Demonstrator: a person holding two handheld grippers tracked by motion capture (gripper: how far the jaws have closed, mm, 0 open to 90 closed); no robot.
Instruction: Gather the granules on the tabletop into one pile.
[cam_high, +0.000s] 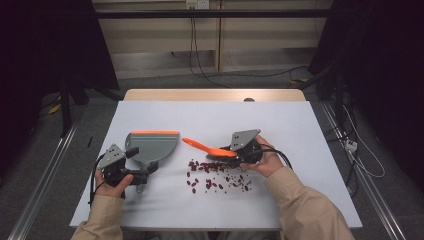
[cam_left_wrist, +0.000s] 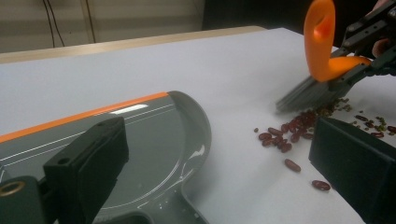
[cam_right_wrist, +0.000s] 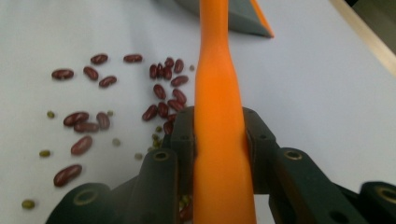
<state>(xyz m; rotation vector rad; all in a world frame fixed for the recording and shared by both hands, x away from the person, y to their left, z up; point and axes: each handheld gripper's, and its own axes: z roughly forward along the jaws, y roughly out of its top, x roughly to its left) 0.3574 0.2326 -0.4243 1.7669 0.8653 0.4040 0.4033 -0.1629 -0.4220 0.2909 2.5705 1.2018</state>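
Glossy grey plastic dustpan (cam_left_wrist: 154, 144), smooth orange plastic brush handle (cam_right_wrist: 217, 140), matt white tabletop (cam_high: 300, 130)

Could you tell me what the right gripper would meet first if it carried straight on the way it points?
Probably the dustpan: the right gripper points along the brush handle towards its corner, over bare table. Depth is uncertain.

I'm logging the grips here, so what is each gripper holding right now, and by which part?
The right gripper clamps the orange brush by its handle. The left gripper sits at the grey dustpan's handle, apparently gripping it, though contact isn't clear.
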